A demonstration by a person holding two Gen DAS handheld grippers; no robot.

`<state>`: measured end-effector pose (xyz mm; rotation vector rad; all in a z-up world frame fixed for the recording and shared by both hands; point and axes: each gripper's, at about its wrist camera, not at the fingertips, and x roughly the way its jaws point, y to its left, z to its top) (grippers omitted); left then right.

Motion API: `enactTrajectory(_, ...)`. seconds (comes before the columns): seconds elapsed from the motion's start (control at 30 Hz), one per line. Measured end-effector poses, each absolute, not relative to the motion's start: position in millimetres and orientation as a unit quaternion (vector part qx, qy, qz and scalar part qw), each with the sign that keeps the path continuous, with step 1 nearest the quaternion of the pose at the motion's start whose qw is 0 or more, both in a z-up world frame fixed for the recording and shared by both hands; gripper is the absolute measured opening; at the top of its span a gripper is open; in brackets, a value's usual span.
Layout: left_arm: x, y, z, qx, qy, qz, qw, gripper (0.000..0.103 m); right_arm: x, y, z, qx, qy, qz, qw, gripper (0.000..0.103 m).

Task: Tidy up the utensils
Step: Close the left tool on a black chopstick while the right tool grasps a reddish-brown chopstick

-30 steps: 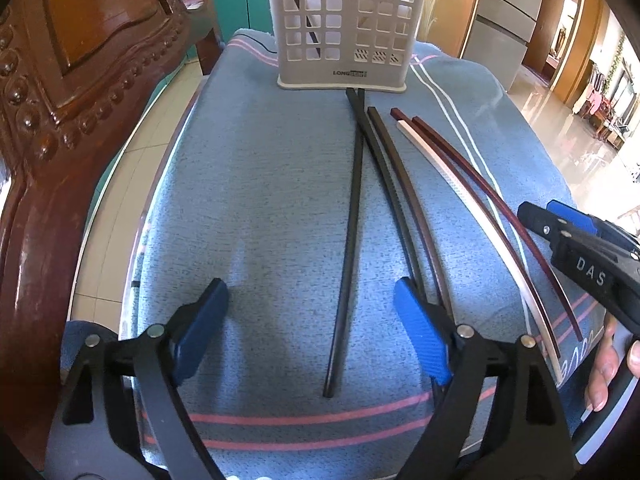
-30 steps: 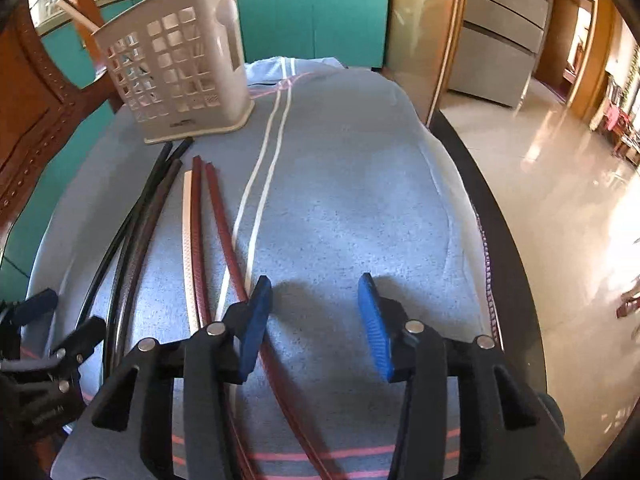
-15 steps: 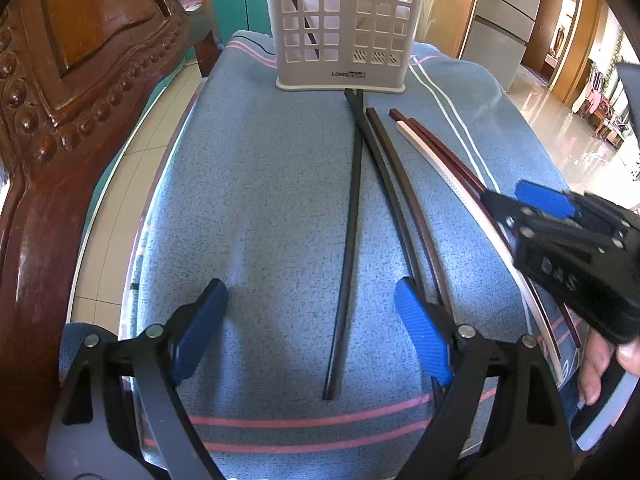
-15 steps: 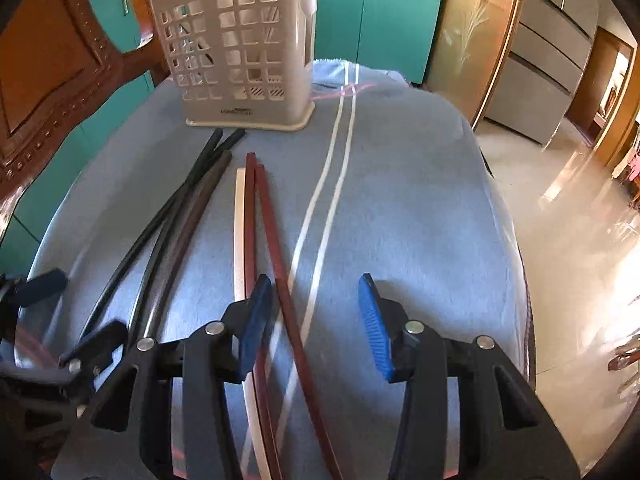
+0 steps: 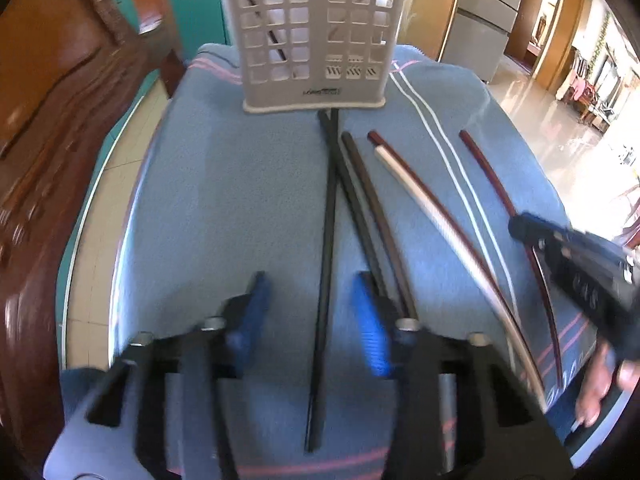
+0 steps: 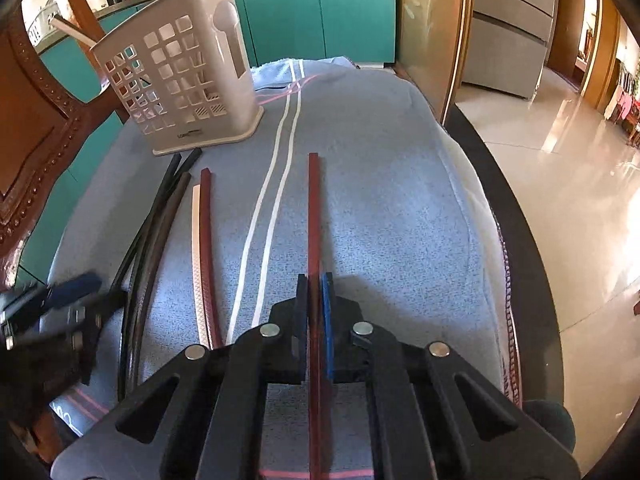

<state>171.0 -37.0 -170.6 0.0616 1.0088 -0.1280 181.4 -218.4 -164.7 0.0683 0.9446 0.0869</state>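
Faintly, unreadable dark lettering marks the utensil basket's (image 6: 188, 92) base rim.

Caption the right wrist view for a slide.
Right gripper clamps a dark red chopstick on the blue cloth.

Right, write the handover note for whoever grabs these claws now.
Right claw: shut on the dark red chopstick, just closed, stick apart from the rest.
Left claw: closing around the black chopstick, pads not yet touching.
On the blue cloth: two more dark sticks, a white one and a red one.
Basket already holds a few sticks.
Left: basket all six.
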Motion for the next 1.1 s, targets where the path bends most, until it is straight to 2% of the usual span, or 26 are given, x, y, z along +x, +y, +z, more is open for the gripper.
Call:
enactTrajectory(0.07,186.8,-38.0,-170.0,0.026,0.489,-0.061,0.870,0.031,183.0,-215.3,-164.7,0.021,0.454,0.041,0.890,0.008)
enactTrajectory(0.43,258.8,-46.6,-166.5,0.023,0.514,-0.051,0.856,0.033,233.3,-198.0,-165.7,-0.030,0.457,0.036,0.888,0.013)
enactTrajectory(0.5,261.4,-46.0,-165.4,0.020,0.514,-0.057,0.856,0.027,236.9,-199.7,-166.3,-0.017,0.455,0.043,0.889,0.014)
enactTrajectory(0.53,259.4,-43.5,-165.0,0.016,0.512,-0.059,0.857,0.014,237.0,-201.5,-166.4,-0.011,0.455,0.045,0.889,0.013)
enactTrajectory(0.57,261.2,-43.1,-164.1,0.012,0.512,-0.061,0.857,0.007,236.1,-202.9,-166.2,-0.005,0.455,0.048,0.889,0.011)
enactTrajectory(0.6,258.7,-39.8,-164.0,0.005,0.513,-0.063,0.856,0.008,234.2,-205.0,-166.2,0.001,0.456,0.055,0.888,0.007)
enactTrajectory(0.8,226.3,-16.4,-164.7,-0.051,0.517,-0.071,0.852,0.007,213.3,-204.2,-165.4,0.021,0.469,0.101,0.877,0.007)
enactTrajectory(1.1,236.0,-35.7,-169.9,0.011,0.520,-0.042,0.853,0.008,212.5,-189.0,-166.8,-0.030,0.468,0.073,0.880,0.008)
